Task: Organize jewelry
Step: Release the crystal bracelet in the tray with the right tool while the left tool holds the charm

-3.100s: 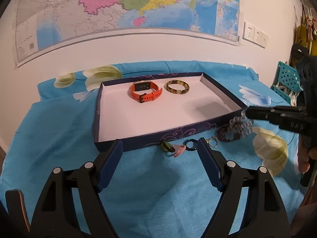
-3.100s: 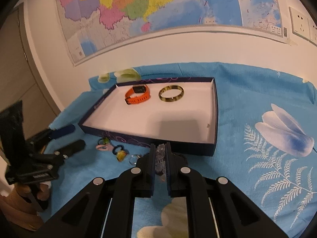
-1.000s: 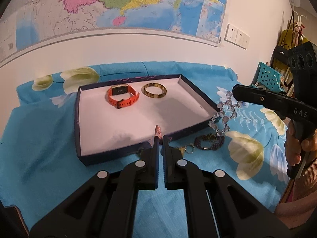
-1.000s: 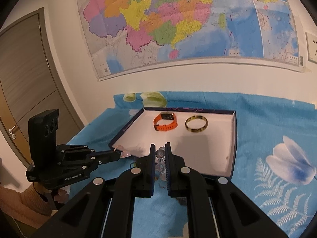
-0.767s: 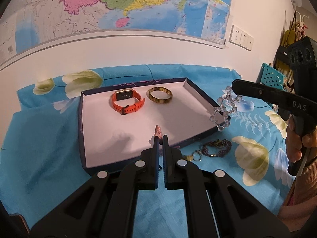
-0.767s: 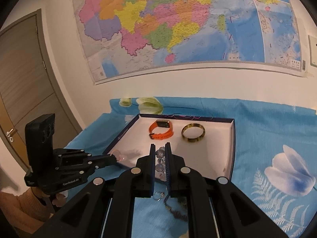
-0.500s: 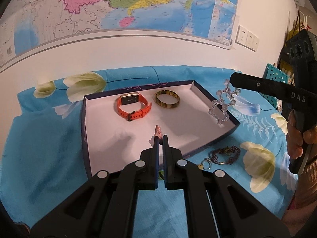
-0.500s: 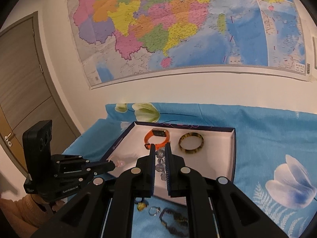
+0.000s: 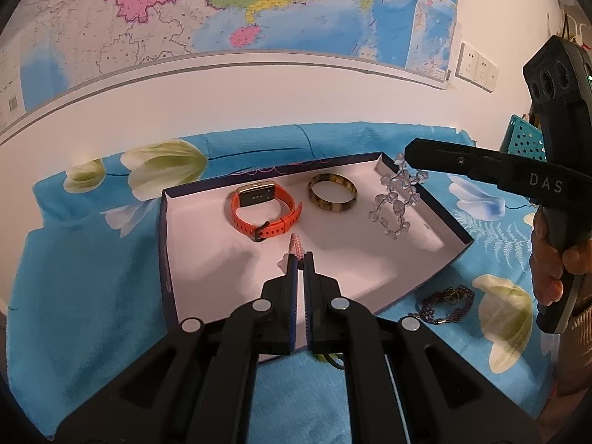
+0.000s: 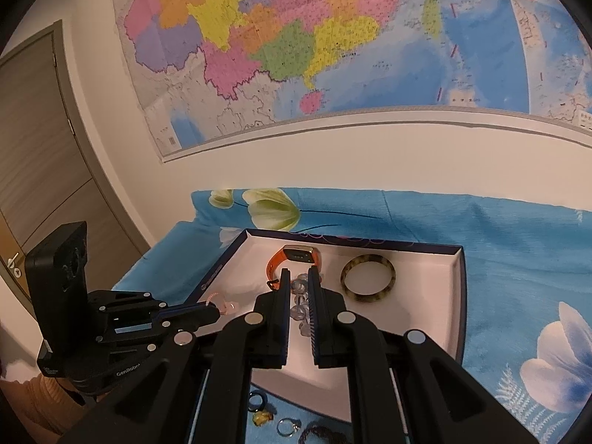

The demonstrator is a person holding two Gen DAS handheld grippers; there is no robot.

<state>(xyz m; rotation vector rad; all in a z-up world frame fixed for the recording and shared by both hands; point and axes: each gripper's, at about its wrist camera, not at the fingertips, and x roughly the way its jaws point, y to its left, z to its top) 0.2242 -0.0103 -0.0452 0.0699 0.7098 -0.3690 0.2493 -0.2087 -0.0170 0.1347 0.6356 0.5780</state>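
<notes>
Pink beaded piece [image 9: 295,243] pinched in closed left fingers [image 9: 300,257] | clear bead bracelet [image 9: 396,199] clamped in right fingers [image 10: 299,277]

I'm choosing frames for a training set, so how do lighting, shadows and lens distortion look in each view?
Left wrist view: warm indoor light, the map's lower edge bows strongly, soft grey shadows lie on the tray floor, corners are black. Right wrist view: same warm cast, the door curves, and the clear bead bracelet looks blurry.

left tongs [image 9: 300,257] pinch pink charm [image 9: 295,245] — over tray [image 9: 449,225]
</notes>
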